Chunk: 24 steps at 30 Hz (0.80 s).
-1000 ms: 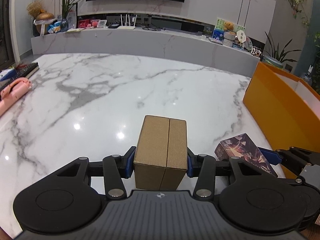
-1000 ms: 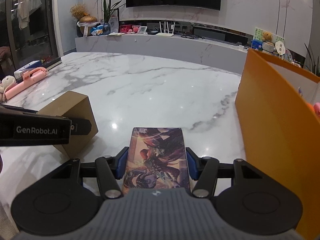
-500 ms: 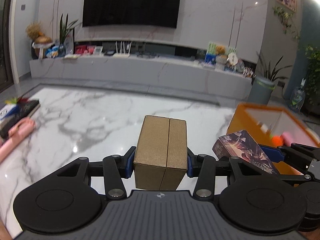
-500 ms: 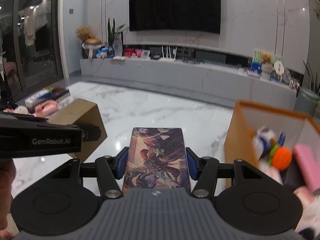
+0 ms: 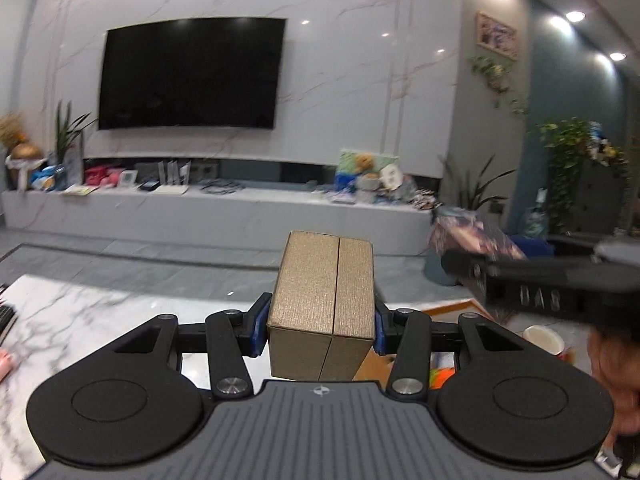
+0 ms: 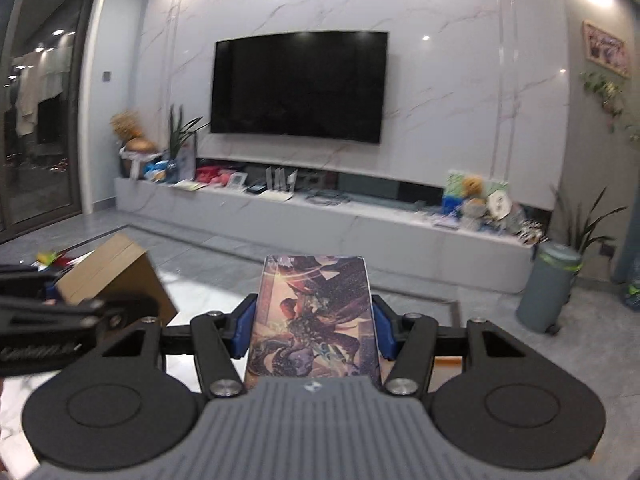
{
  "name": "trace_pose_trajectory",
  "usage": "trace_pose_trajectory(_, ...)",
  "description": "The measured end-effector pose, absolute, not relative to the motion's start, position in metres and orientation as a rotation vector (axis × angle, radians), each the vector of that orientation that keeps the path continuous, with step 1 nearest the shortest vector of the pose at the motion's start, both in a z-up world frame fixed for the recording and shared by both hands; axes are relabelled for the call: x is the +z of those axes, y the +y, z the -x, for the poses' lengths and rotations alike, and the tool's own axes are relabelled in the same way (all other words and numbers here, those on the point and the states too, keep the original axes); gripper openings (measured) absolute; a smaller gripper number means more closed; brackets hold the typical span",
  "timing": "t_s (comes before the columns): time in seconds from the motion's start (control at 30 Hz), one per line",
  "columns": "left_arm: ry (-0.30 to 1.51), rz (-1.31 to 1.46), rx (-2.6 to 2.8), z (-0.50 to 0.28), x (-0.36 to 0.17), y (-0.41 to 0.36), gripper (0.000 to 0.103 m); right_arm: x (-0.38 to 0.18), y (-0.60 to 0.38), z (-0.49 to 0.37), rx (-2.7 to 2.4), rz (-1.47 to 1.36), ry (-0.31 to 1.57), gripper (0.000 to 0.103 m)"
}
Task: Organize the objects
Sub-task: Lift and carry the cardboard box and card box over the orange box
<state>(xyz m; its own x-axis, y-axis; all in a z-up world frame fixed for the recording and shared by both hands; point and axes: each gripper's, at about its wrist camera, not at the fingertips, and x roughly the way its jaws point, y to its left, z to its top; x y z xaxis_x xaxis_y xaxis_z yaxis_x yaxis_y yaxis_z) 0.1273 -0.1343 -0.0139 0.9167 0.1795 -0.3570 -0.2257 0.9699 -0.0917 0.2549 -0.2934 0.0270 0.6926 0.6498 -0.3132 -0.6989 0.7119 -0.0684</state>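
Observation:
My left gripper [image 5: 318,330] is shut on a brown cardboard box [image 5: 323,300] and holds it high above the marble table [image 5: 72,320]. My right gripper [image 6: 313,330] is shut on a flat box with dark fantasy artwork [image 6: 314,316], also held up in the air. The cardboard box also shows at the left of the right wrist view [image 6: 116,276], and the artwork box at the right of the left wrist view [image 5: 472,236]. The orange bin's rim [image 5: 448,309] shows just below and right of the cardboard box.
Inside the bin a white cup [image 5: 544,339] and an orange thing [image 5: 443,376] are visible. A long marble TV console [image 6: 320,220] and a wall TV [image 6: 300,86] stand behind. A grey waste bin [image 6: 546,296] stands on the floor at right.
Both grippers have lifted and tilted upward with their boxes. The table has dropped to the bottom of both views and the orange bin now lies below the grippers.

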Motion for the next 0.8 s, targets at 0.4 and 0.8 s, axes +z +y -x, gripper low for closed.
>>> trace_pose_trajectory(0.4, 0.371, 0.082, 0.065, -0.189, -0.021, -0.199, 0.054, 0.052, -0.366, -0.33, 0.656, 0.083, 0.294, 0.06)
trace_pose_trajectory(0.8, 0.551, 0.068, 0.002, -0.231, -0.075, -0.235, 0.054, -0.011, -0.379, -0.384, 0.597, 0.087, 0.471, 0.06)
